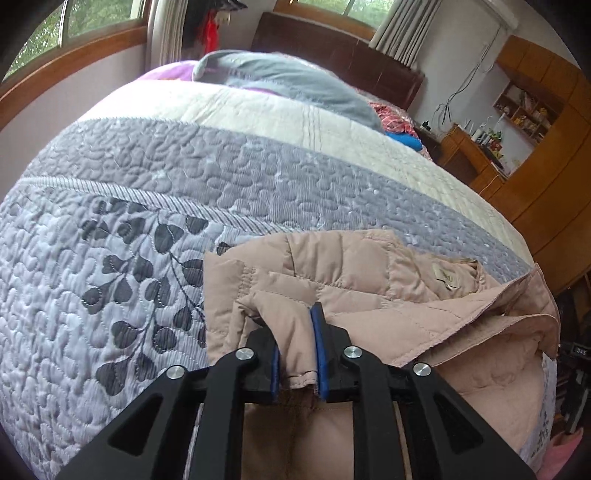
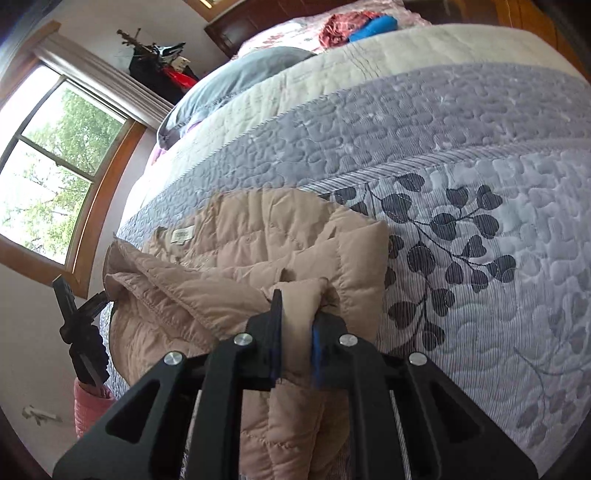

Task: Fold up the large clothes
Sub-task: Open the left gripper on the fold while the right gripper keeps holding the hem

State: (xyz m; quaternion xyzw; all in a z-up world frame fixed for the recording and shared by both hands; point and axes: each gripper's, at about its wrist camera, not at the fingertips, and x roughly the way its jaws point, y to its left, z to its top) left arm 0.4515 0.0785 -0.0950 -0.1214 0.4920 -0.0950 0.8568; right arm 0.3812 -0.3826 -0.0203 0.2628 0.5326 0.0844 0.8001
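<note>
Pinching the beige jacket in both grippers, we face a leaf-patterned quilted bedspread below wood-framed windows.

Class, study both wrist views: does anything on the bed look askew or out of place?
Yes. The beige quilted jacket lies bunched, its near part hanging over the bed's edge, and loose red and blue clothes are heaped near the headboard.

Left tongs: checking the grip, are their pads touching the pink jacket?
Touching: the left wrist view shows the left tongs with both blue pads pressed onto a fold of the jacket.
</note>
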